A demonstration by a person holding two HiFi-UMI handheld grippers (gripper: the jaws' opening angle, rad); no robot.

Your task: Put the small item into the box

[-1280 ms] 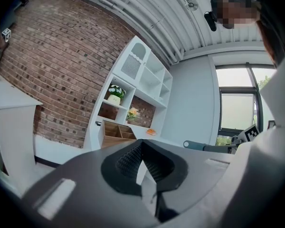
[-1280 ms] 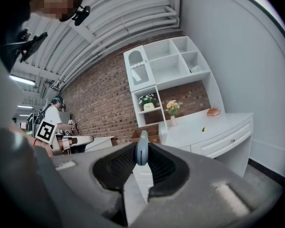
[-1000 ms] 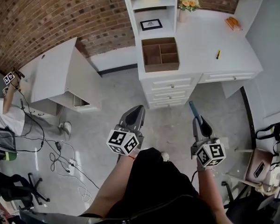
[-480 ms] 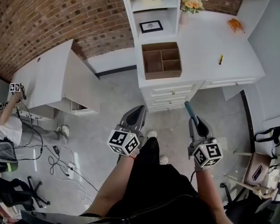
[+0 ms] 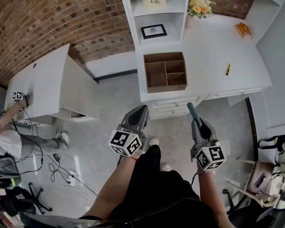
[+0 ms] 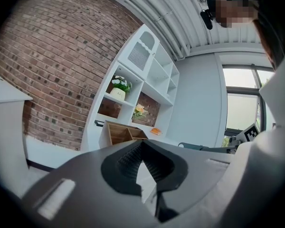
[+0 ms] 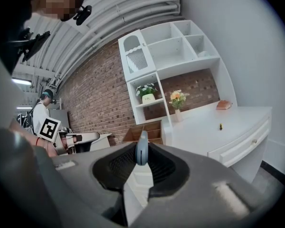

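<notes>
While the left tool (image 5: 140, 111) hangs above the floor with its jaws pressed together on nothing, the right tool (image 5: 199, 123) beside it is clamped on a slim blue item (image 5: 193, 112), which sticks out past the tips toward the white table (image 5: 213, 51). The partitioned wooden box (image 5: 166, 88) sits at that table's front left edge, well apart from the item. Farther right on the table lies a small yellow object (image 5: 228, 69).
</notes>
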